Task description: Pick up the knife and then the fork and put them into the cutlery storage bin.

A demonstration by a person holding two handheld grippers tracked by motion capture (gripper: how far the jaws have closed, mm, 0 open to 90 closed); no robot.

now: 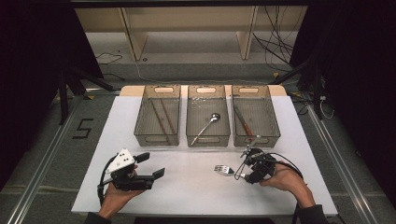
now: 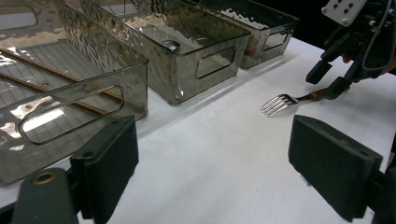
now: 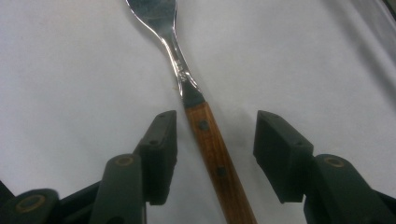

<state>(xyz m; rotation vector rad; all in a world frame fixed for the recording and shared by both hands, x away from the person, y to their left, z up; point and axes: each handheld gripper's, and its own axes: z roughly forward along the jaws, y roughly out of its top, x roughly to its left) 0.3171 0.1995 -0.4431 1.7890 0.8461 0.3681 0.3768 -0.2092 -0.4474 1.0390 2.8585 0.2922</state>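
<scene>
Straddling jaws, right gripper [image 3: 212,154]: half spread, wooden handle of the fork [image 3: 212,149] between them, neither pad touching it.
Fork position: flat on the white table [image 1: 187,186], near the right bin [image 1: 256,116].
Left gripper [image 2: 212,163]: spread wide, holding nothing.
High view: spoon [image 1: 205,126] in the middle bin [image 1: 208,116].
Left gripper view: fork tines [image 2: 276,103].

1. A white rectangular tabletop [image 1: 196,182] carries everything.
2. Three clear, ribbed plastic bins stand side by side at its far edge: left bin [image 1: 158,136], middle bin [image 1: 208,138], right bin [image 1: 256,138].
3. A steel fork with a wooden handle [image 1: 225,169] lies flat near the right bin.
</scene>
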